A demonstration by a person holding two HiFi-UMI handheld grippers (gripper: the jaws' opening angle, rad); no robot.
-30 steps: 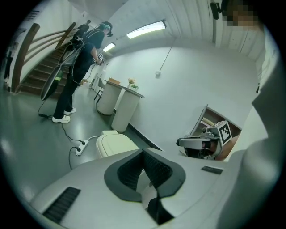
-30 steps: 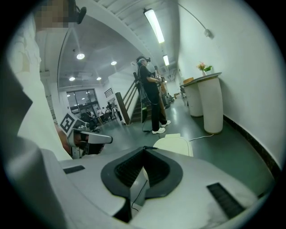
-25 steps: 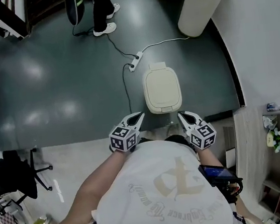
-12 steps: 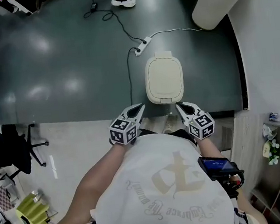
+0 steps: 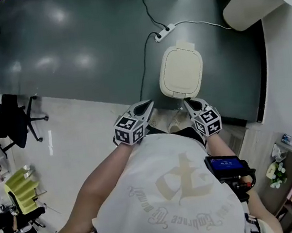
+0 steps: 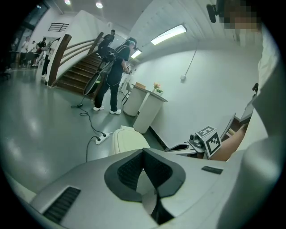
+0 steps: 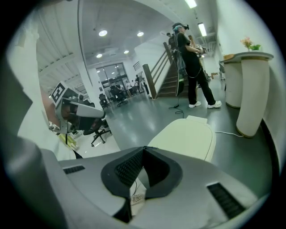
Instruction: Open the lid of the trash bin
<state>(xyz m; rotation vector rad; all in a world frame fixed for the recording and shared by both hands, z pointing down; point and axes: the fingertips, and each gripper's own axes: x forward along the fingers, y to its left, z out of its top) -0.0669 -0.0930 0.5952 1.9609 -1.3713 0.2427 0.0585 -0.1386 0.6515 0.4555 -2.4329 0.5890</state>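
The bin [image 5: 181, 72] stands on the dark floor [image 5: 75, 53] ahead of the person, its cream lid [image 7: 190, 136] down; from above, the lid hides the body. The left tool [image 5: 146, 106] and right tool [image 5: 188, 104] hover near its front edge, each with jaws together on nothing. In each tool's own view the jaws hide the bin's near part. A power strip [image 5: 164, 32] lies beyond

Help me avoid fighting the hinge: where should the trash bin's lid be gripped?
Grip the lid at its near front lip, coming from the person's side with the right tongs, which sit closest. The narrow tab at the far end, toward the power strip, looks like the hinge, so the near edge should lift.
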